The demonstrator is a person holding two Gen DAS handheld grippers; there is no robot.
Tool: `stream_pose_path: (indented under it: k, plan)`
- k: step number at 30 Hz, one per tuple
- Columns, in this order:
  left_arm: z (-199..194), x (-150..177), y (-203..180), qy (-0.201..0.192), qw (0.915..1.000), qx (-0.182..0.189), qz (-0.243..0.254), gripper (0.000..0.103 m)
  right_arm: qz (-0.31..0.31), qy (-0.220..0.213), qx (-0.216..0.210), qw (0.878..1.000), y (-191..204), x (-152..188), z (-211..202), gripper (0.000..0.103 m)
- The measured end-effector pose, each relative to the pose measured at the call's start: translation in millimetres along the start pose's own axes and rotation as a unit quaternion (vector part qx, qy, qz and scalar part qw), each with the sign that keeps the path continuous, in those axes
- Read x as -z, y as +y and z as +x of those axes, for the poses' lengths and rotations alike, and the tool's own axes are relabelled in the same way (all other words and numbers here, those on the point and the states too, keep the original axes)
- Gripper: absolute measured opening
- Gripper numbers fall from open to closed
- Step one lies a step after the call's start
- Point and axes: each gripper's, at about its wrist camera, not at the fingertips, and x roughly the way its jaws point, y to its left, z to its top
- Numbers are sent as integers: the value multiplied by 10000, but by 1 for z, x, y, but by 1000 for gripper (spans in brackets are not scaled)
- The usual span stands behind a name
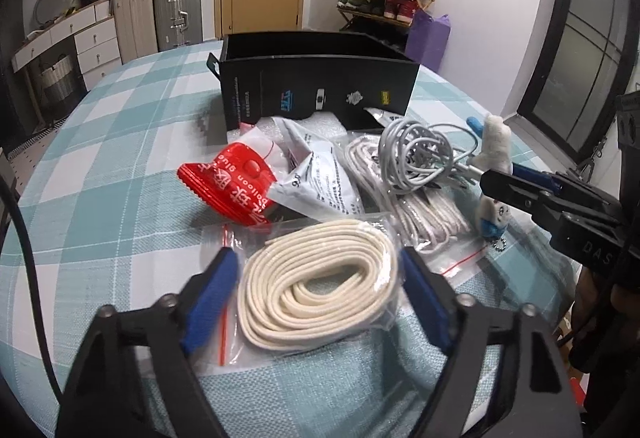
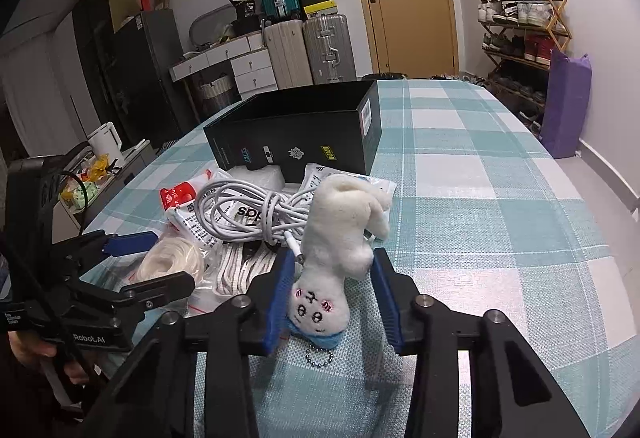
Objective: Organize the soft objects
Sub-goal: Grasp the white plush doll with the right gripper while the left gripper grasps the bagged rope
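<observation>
Left claw [image 1: 316,270]: jaws sat partway apart, one on each side of a clear zip bag of cream cord [image 1: 320,282]; its blue pads [image 1: 212,298] were right beside the bag, couldn't tell if they actually pressed it
Right claw [image 2: 330,278]: narrowed around a small white plush toy [image 2: 340,246], left pad touching its head, right pad looked a hair off, so honestly couldn't call it a real grip
Plush toy: head down on the bench, legs in the air, blue collar and bead chain [image 2: 320,358] at the bottom, near the right edge of the pile
Bag of cream cord: flat on the bench, closest item to the left claw, front of the pile
Rest of the pile: tangled white cable [image 1: 416,154], a second bag of white cord [image 1: 424,210] under it, a red packet [image 1: 232,186], a white printed pouch [image 1: 320,178], all bunched up touching each other
Black box [image 1: 320,86]: open top, standing just behind the pile
Bench [image 2: 500,218]: covered in a teal and white checked cloth
Person: a hand [image 2: 36,354] on the left claw's grip, seen from the right wrist view
</observation>
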Motion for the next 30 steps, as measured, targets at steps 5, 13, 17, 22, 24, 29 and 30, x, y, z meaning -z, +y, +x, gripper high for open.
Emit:
stream_pose_path:
  k: [5, 13, 17, 22, 24, 29, 30]
  plan:
    - [-6, 2, -1, -41, 10000, 22, 86, 58, -71, -185, 63, 9998, 2, 1, -7, 32]
    - [-16, 4, 6, -125, 9998, 133, -69, 50, -151, -367, 52, 9992, 4, 0, -15, 28]
    - [-20, 6, 8, -176, 9996, 177, -96, 48, -164, -466, -2, 9988, 5, 0, -20, 27]
    - [-27, 8, 11, -216, 9994, 206, -155, 45, -158, -561, -73, 9983, 7, 1, -25, 26]
    - [-30, 8, 11, -264, 9992, 240, -171, 39, -170, -589, -97, 9981, 8, 1, -27, 26]
    - [-34, 7, 11, -301, 9991, 238, -183, 30, -139, -654, -225, 9975, 10, 1, -30, 26]
    - [-32, 8, 12, -270, 9992, 230, -188, 30, -150, -631, -224, 9976, 10, 1, -29, 26]
